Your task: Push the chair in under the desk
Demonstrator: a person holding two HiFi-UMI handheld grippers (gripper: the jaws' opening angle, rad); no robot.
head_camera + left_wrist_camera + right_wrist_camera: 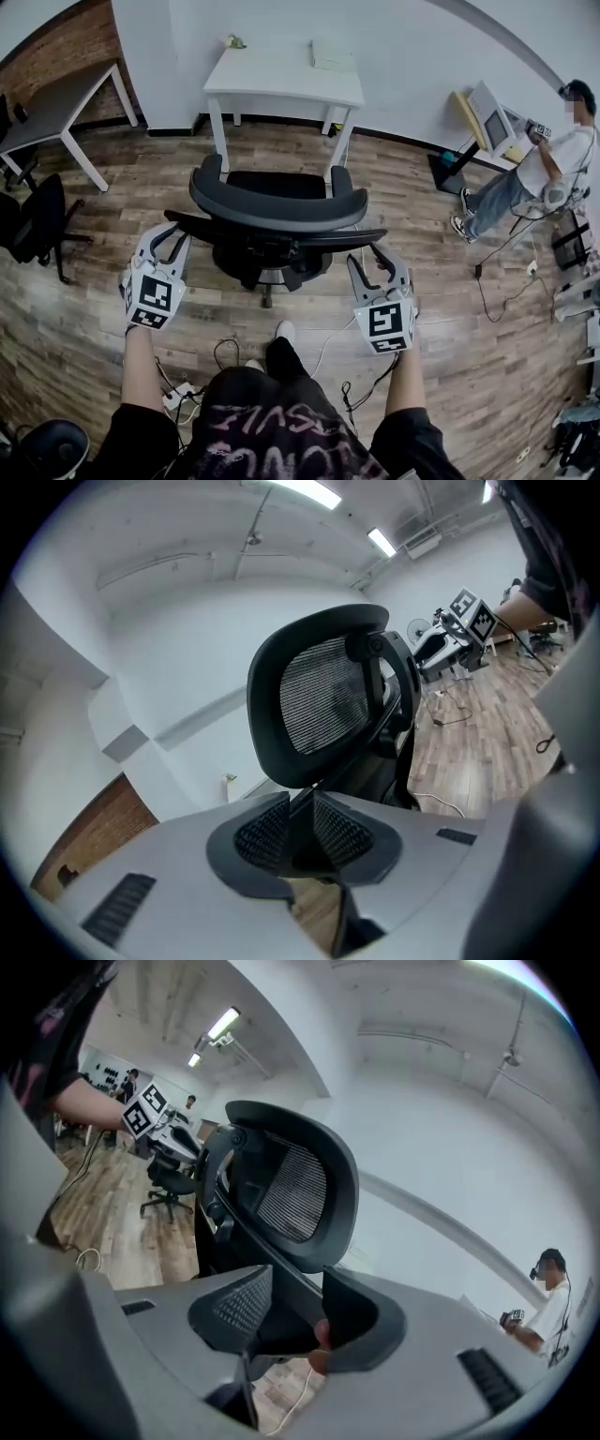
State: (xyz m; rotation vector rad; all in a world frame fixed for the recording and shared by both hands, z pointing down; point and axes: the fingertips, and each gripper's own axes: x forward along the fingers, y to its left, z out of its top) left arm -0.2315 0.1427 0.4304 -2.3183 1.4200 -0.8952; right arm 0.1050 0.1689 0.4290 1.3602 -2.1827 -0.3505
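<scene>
**Chair just short of desk**

Black chair (272, 202) stands mid-room, its seat front at the white desk (281, 82) near edge, lined up btwn the desk legs. Bare wood floor (112, 309) L & R. Both forearms reach fwd. The left gripper (169, 236) and right gripper (377, 262) sit at the ends of the chair's rear bar, jaws slack around it, not pinching.

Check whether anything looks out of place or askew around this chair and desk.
The black chair is not tucked in: it stands on the floor in front of the white desk. Loose cables trail over the floor behind it, by the person's feet. Nothing looks spilled or broken.
</scene>
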